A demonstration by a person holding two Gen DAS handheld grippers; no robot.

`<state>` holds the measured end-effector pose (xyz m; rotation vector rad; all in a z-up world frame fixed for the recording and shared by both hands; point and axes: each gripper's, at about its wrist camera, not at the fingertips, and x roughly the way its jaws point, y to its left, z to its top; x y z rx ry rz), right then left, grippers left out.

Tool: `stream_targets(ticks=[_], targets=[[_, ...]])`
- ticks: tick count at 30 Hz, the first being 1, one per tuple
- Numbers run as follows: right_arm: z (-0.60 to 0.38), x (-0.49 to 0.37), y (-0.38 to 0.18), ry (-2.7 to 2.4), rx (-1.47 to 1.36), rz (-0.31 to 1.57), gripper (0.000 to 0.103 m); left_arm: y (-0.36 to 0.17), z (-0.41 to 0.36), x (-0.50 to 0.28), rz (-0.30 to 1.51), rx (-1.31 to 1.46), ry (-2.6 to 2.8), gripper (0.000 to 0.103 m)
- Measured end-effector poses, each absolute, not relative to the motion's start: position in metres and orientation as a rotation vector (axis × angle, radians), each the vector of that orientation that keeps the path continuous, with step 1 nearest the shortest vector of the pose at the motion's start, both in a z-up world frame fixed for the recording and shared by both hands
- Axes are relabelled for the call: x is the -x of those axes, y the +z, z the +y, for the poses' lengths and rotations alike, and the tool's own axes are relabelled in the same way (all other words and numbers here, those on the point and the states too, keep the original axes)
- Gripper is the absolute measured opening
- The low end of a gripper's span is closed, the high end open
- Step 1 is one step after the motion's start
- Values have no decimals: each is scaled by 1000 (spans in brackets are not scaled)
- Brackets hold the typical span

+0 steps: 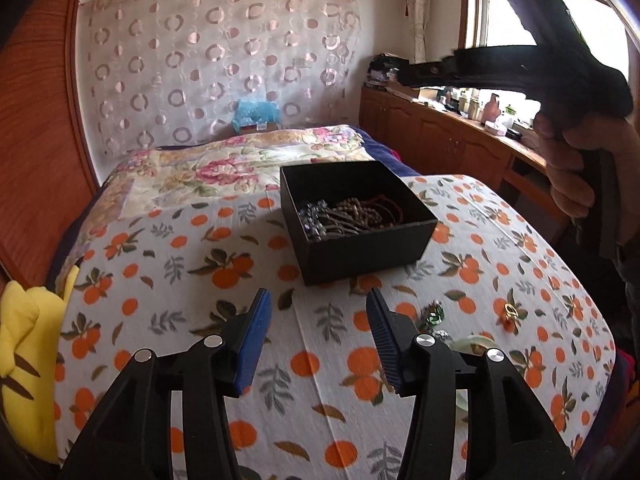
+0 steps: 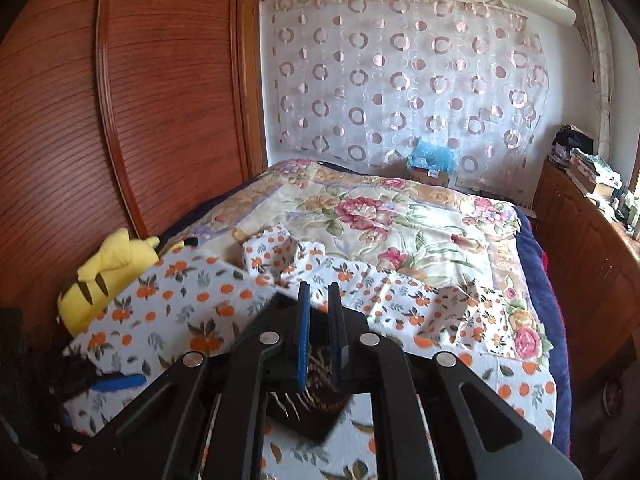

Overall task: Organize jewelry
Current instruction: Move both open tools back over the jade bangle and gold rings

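A black open box (image 1: 360, 248) sits on a board covered in orange-print cloth (image 1: 200, 264); it holds bead bracelets and necklaces (image 1: 344, 216). My left gripper (image 1: 318, 308) is open and empty, just in front of the box. Loose pieces lie to its right on the cloth: a green item (image 1: 434, 314), a gold ring (image 1: 510, 312) and a pale jade bangle (image 1: 478, 342). My right gripper (image 2: 319, 292) is raised above the box (image 2: 316, 424), its blue pads (image 2: 304, 332) nearly together with nothing visible between them. It shows high up in the left wrist view (image 1: 404, 74).
The board rests on a bed with a floral quilt (image 1: 224, 168). A yellow plush toy (image 1: 24, 344) lies at the left edge. A wooden wardrobe (image 2: 120, 100) stands left; a wooden counter with clutter (image 1: 460, 128) runs along the right.
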<state>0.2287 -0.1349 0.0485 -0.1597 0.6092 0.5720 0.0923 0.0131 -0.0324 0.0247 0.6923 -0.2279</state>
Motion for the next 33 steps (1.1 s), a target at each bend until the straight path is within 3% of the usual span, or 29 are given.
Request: stream_targets(ticks=[2,4,9,24,33], targets=[[-142,-218,43,577,163,611,10,-34,11,-90,689,-20,-228,61],[-152,-204,35,580,153,615,10,-36,9,-88,688,-23,-230,65],[-169,-176,12,593,147,634,22,-43,1,-84,710,-17,-246,66],[-214,-125,-48,546,130,717,32,-68,-54,-72,797,-88,-380,66],[-215,-114,-72,535,150,762,38,-77,-68,-75,837,-114,-411,43]])
